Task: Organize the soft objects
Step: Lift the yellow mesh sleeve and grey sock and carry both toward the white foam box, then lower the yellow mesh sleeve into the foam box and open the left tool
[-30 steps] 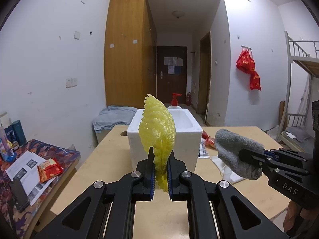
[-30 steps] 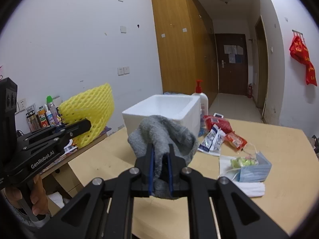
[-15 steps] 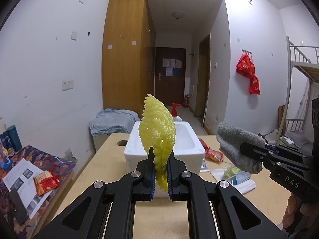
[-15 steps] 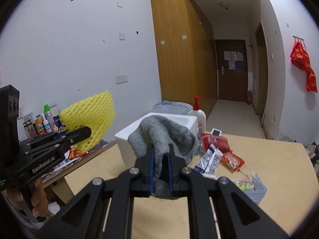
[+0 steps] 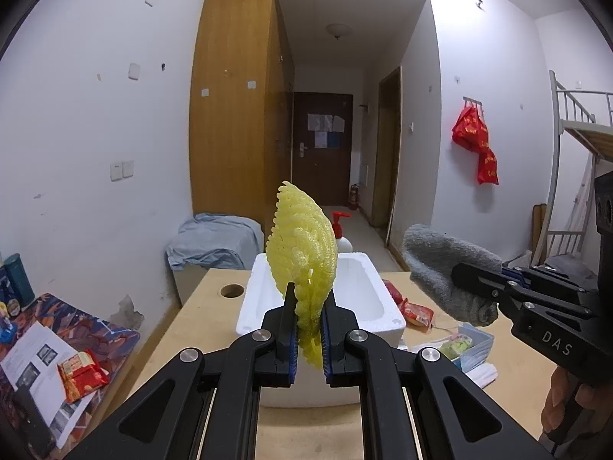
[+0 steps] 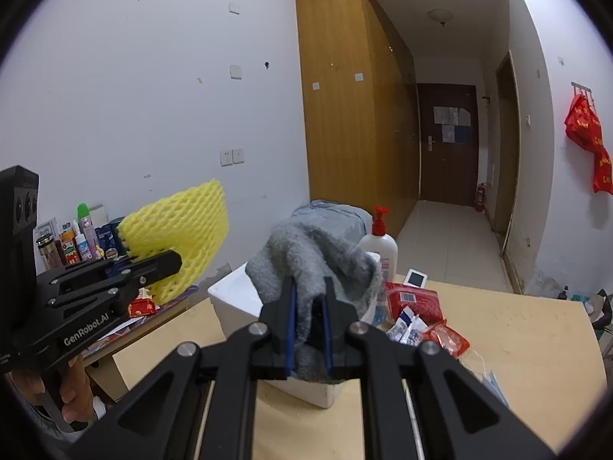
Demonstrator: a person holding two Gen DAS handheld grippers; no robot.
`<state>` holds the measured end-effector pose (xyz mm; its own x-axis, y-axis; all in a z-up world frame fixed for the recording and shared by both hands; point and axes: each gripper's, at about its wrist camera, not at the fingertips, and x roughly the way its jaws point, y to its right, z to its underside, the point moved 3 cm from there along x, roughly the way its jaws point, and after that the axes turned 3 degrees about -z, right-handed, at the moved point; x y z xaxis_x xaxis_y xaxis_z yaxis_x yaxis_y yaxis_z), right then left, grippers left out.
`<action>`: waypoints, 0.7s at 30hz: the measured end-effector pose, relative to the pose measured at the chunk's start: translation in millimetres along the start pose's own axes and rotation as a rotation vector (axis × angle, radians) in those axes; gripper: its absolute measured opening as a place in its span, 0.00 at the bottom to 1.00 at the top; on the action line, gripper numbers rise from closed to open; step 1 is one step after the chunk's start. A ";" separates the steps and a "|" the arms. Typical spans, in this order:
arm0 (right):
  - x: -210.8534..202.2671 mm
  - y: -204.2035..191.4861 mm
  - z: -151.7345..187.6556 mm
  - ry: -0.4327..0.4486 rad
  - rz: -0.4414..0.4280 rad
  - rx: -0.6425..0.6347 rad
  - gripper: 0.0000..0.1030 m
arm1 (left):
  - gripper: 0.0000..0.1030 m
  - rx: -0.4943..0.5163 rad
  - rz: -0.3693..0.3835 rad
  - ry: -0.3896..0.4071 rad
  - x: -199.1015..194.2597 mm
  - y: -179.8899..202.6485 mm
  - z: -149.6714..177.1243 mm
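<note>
My left gripper [image 5: 309,303] is shut on a yellow foam net [image 5: 302,253], which stands upright between the pads. Behind it a white foam box [image 5: 367,299] sits open on the wooden table [image 5: 199,314]. To the right, the other gripper holds a grey cloth [image 5: 444,272] in the air beside the box. In the right wrist view my right gripper [image 6: 309,299] is shut on that grey cloth [image 6: 314,245], above the near corner of the foam box [image 6: 233,299]. The yellow net [image 6: 180,230] hangs at left in the left gripper [image 6: 153,264].
Snack packets [image 6: 413,299], a pump bottle [image 6: 377,245] and a blue face mask [image 5: 471,345] lie on the table right of the box. A side table [image 5: 49,349] at left holds papers, bottles and a red packet. A bunk ladder [image 5: 567,176] stands far right.
Both grippers have risen and moved toward the foam box, each keeping its hold. The box now sits lower in both views, and its inside shows more in the left wrist view.
</note>
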<state>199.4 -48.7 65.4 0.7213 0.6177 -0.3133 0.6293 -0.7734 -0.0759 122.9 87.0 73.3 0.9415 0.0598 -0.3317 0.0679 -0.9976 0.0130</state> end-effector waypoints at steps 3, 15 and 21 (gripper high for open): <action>4.7 1.3 -1.2 -0.003 -0.002 0.000 0.14 | 0.10 0.004 0.003 -0.004 7.2 -0.5 -3.7; 25.2 4.3 -7.1 -0.018 -0.004 -0.002 0.14 | 0.10 -0.015 0.019 -0.090 50.6 -4.3 -10.5; 35.1 7.4 -7.8 -0.031 0.001 -0.001 0.14 | 0.10 -0.011 0.033 -0.115 70.3 -4.5 -12.5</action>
<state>231.7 -31.5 61.3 0.7123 0.6126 -0.3427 0.6292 -0.7736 -0.0749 193.0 96.2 61.7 0.8992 0.0215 -0.4371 0.0412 -0.9985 0.0356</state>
